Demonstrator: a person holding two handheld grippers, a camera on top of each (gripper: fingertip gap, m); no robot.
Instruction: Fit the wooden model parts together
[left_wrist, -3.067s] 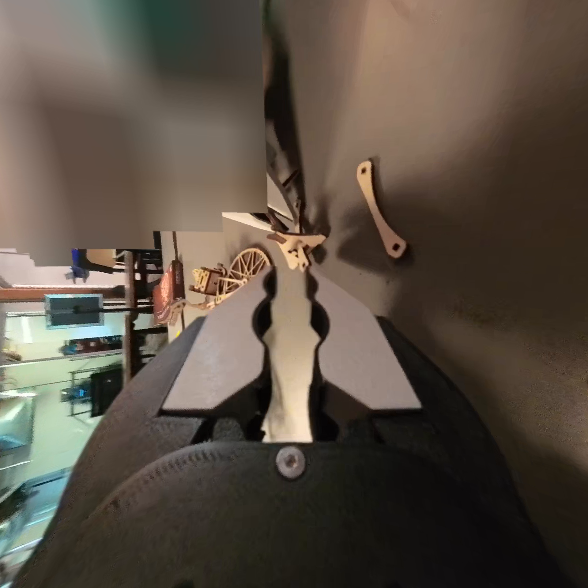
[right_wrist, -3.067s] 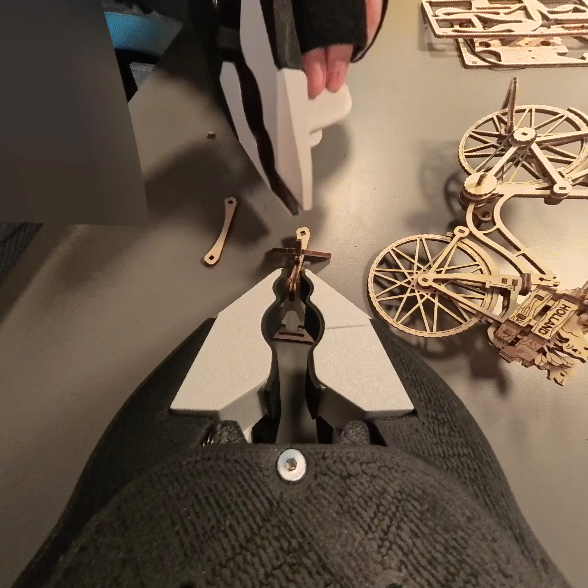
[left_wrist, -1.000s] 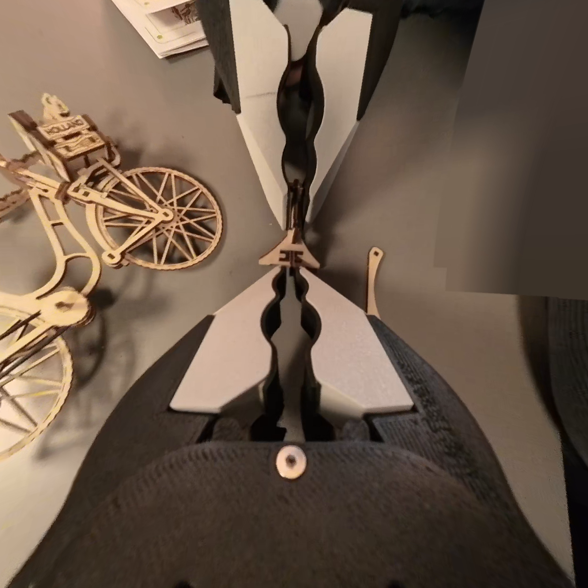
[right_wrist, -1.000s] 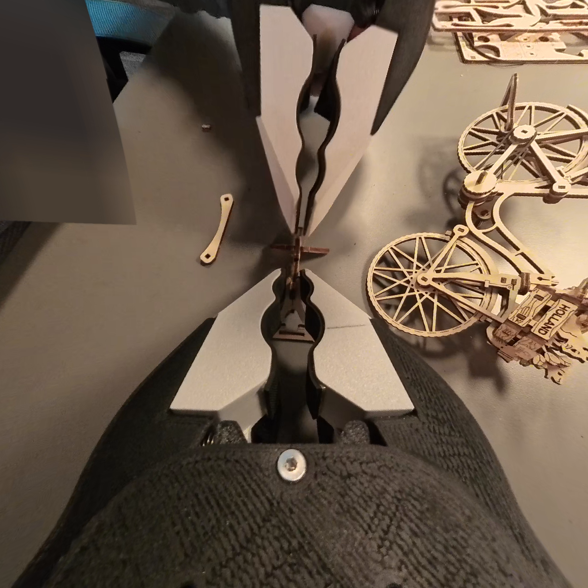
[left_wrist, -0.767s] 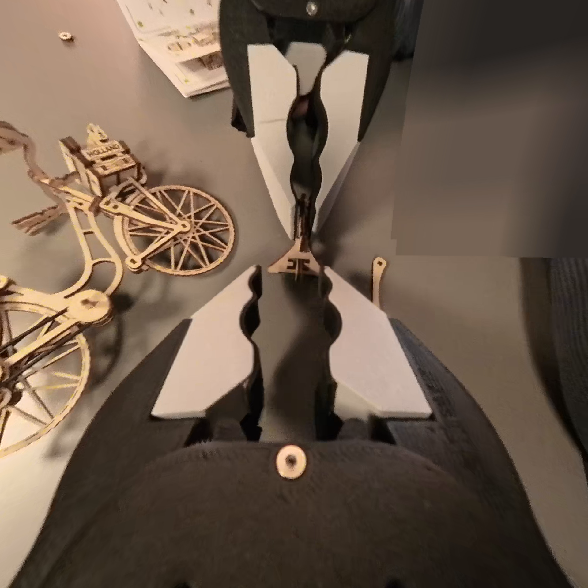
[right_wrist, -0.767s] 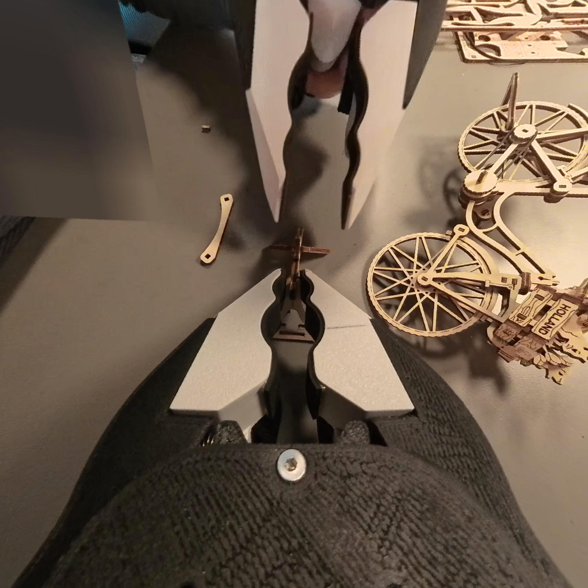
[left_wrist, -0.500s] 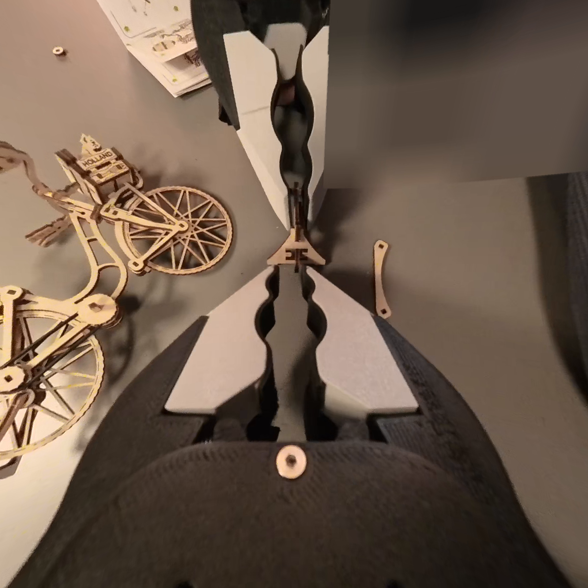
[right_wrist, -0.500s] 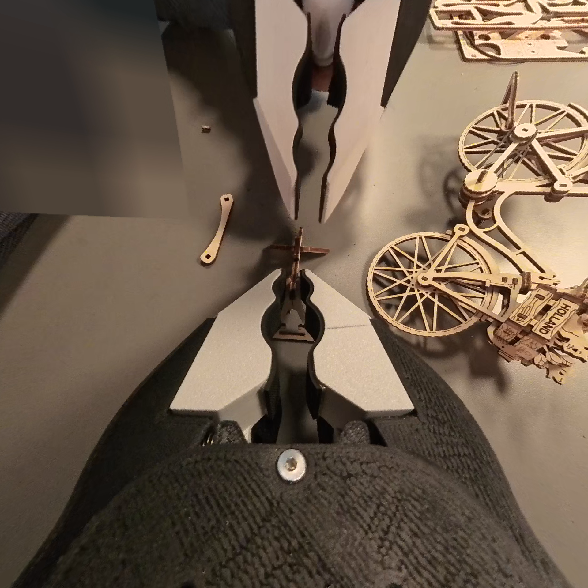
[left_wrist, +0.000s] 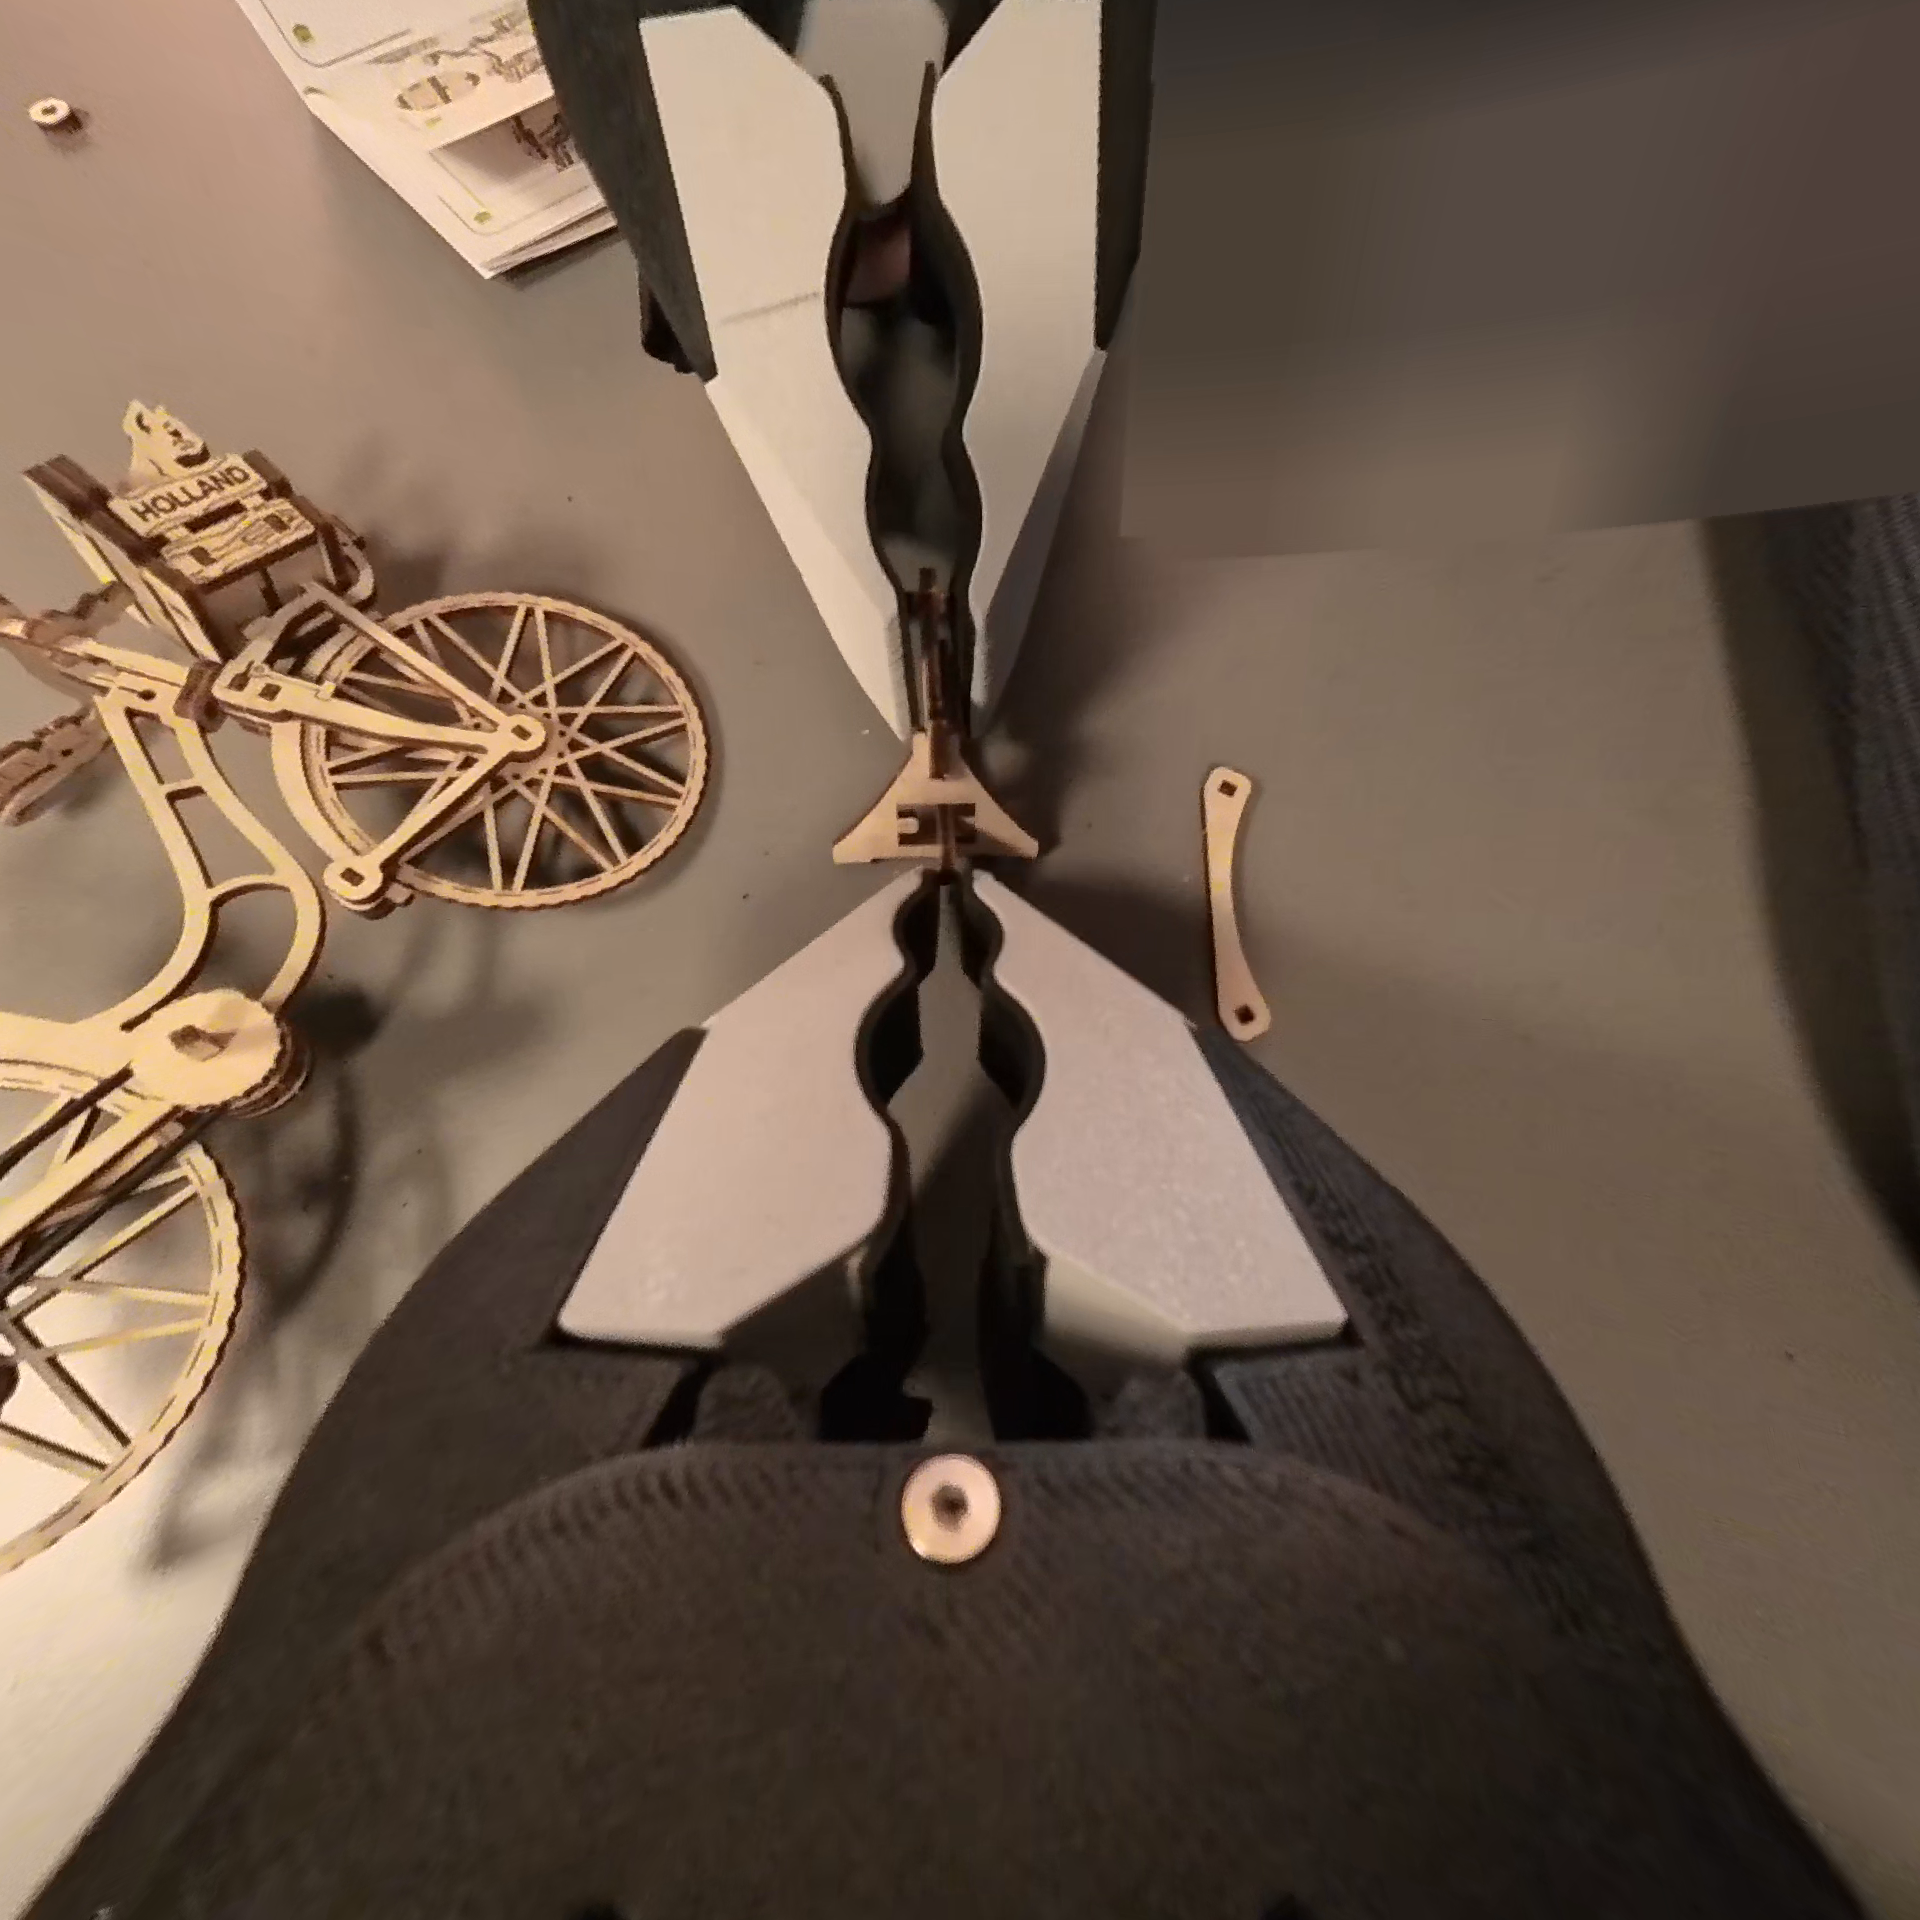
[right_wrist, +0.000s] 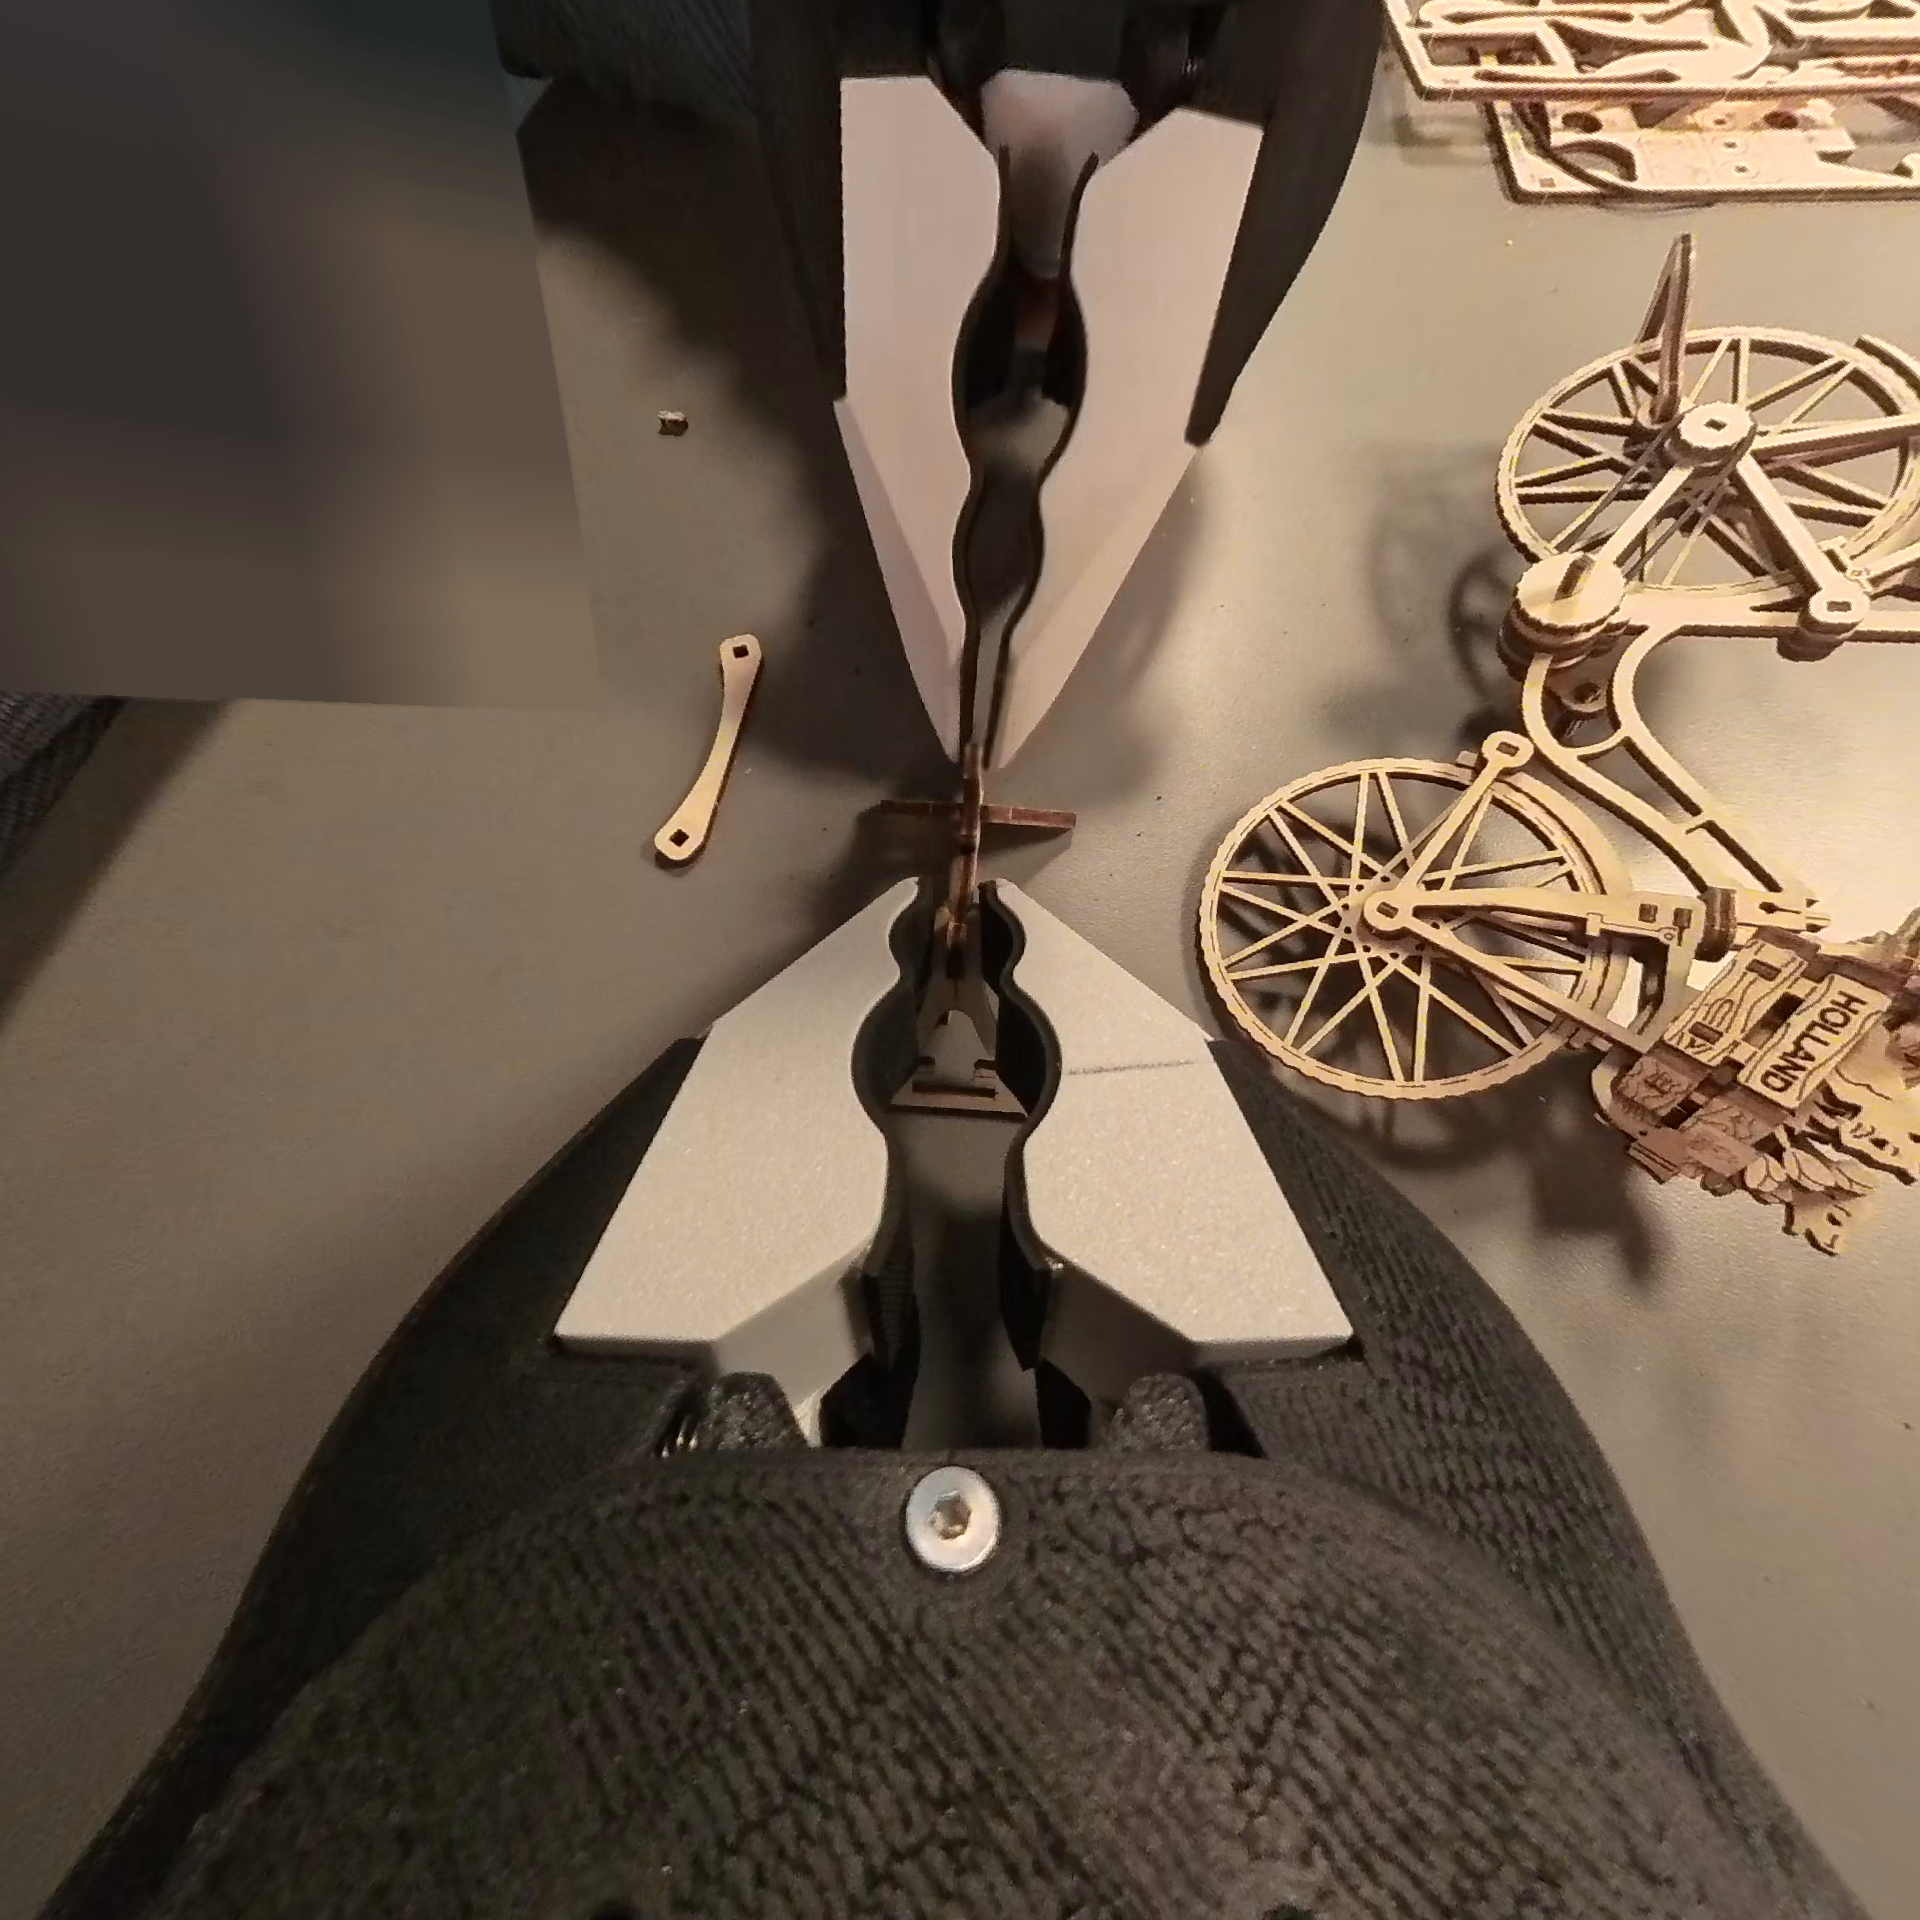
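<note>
A small wooden sub-assembly (left_wrist: 904, 831), a thin strip with a triangular cross plate (right_wrist: 1023, 816), hangs just above the grey table, held between both grippers. My right gripper (right_wrist: 956, 883) is shut on its near end, which sits between the jaws. My left gripper (left_wrist: 940, 883) faces it tip to tip and is shut on the strip's other end; in the right wrist view it (right_wrist: 974, 753) comes in from the top. The right gripper (left_wrist: 935, 717) shows opposite in the left wrist view. A loose curved wooden link (left_wrist: 1231, 904) (right_wrist: 712, 748) lies flat on the table beside them.
A wooden bicycle model (left_wrist: 499, 758) (right_wrist: 1403, 956) lies on its side close to the grippers. An instruction booklet (left_wrist: 447, 135) and a small washer (left_wrist: 50, 112) lie farther off. Wooden part sheets (right_wrist: 1662, 94) lie at the back. The table edge (right_wrist: 62, 748) runs near the link. Left and right tips are no more than a few centimetres apart. The small washer (left_wrist: 50, 112) is about equally far from each gripper, around 30 cm.
The left gripper opened wide 0.8 s ago, narrowed, and has now shut again on the far end of the strip. The right gripper has kept its hold without moving.
</note>
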